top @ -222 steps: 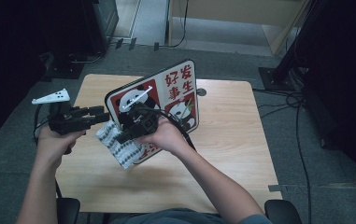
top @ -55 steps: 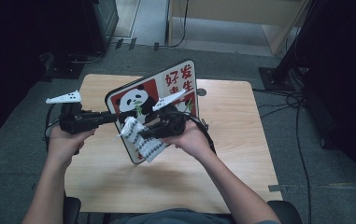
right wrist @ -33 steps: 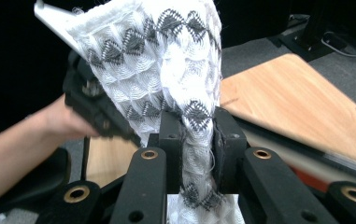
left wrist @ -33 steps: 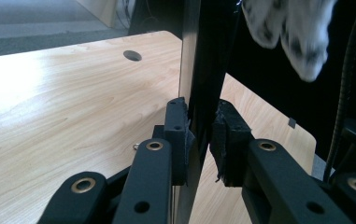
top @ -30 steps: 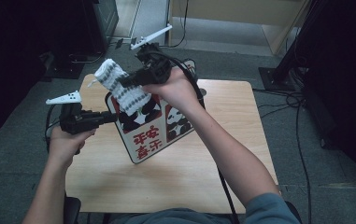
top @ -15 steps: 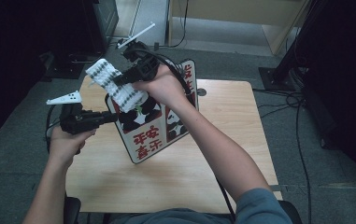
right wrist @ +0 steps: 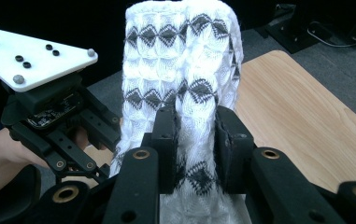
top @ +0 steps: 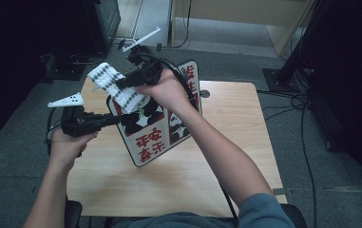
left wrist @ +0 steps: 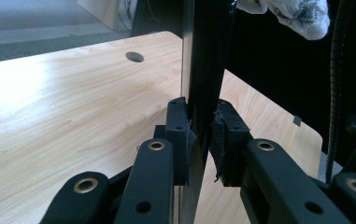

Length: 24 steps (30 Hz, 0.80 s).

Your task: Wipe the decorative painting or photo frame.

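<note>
A flat board point(top: 155, 137) printed with pandas and red characters stands tilted on the wooden table point(top: 226, 156). My left gripper point(top: 114, 118) is shut on its left edge; in the left gripper view the pads point(left wrist: 180, 135) clamp the dark board edge point(left wrist: 208, 56). My right gripper point(top: 121, 84) is up by the board's top left corner, with a white knitted cloth point(top: 114, 88) patterned in grey diamonds between its jaws. Those jaws have just been opening a little, but the right gripper point(right wrist: 196, 140) still pinches the cloth point(right wrist: 185, 56).
A round cable hole point(top: 204, 93) lies in the table behind the board. Black cables point(top: 307, 123) run over the grey floor to the right. Dark cabinets point(top: 50, 38) stand at the back left. Bare table top lies in front and to the right.
The right hand lifted the cloth off the board's lower face to its top left corner, then sank slightly. The left hand and the board have stayed put.
</note>
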{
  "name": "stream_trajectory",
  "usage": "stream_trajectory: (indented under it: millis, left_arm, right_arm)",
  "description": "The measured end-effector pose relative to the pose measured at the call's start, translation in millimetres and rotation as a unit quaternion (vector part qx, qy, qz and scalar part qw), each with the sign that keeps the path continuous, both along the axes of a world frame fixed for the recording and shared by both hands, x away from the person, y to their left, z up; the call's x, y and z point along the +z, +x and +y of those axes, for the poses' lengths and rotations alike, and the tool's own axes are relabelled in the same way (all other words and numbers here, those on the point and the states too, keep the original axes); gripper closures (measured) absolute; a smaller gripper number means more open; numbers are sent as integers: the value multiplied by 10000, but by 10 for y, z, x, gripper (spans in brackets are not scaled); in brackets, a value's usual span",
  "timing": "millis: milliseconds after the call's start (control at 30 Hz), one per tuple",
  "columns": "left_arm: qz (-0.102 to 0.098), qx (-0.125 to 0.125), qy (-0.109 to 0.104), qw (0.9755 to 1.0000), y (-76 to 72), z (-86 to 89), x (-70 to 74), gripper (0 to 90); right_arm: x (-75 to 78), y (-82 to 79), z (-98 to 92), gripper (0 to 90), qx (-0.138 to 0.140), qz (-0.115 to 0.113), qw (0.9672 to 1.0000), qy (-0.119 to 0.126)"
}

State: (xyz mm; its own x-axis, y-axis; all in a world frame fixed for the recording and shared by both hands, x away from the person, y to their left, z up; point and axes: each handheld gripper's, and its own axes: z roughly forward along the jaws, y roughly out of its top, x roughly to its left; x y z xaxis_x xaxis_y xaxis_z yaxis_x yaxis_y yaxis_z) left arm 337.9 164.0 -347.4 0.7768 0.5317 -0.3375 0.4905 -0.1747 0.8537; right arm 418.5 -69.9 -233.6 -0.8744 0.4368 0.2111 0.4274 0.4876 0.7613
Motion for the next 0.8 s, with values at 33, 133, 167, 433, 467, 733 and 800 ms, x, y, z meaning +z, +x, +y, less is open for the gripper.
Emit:
stream_trajectory:
  millis: [33,133,167,433,467,733,800]
  left_arm:
    - [1,-8,3,10000,-1,1,0,789]
    - [3,-12,11,10000,-1,2,0,789]
    - [3,-12,9,10000,-2,2,0,789]
    - [11,-9,6,10000,-4,4,-2,788]
    - [15,-9,2,10000,-4,4,-3,789]
    - [32,-24,-8,10000,-4,8,-5,788]
    - [35,-28,-9,10000,-3,10,-5,788]
  right_arm:
    - [-1,0,-4,728,3,2,10000,10]
    - [-6,6,-28,728,-12,-8,10000,28]
    - [-9,10,-39,728,-20,-15,10000,44]
    - [-30,35,-116,727,-51,-13,9999,149]
    - [-32,38,-124,726,-62,-7,9999,155]
    - [-54,81,-226,724,-127,-4,9996,266]
    - [-52,93,-249,723,-141,-2,9996,261]
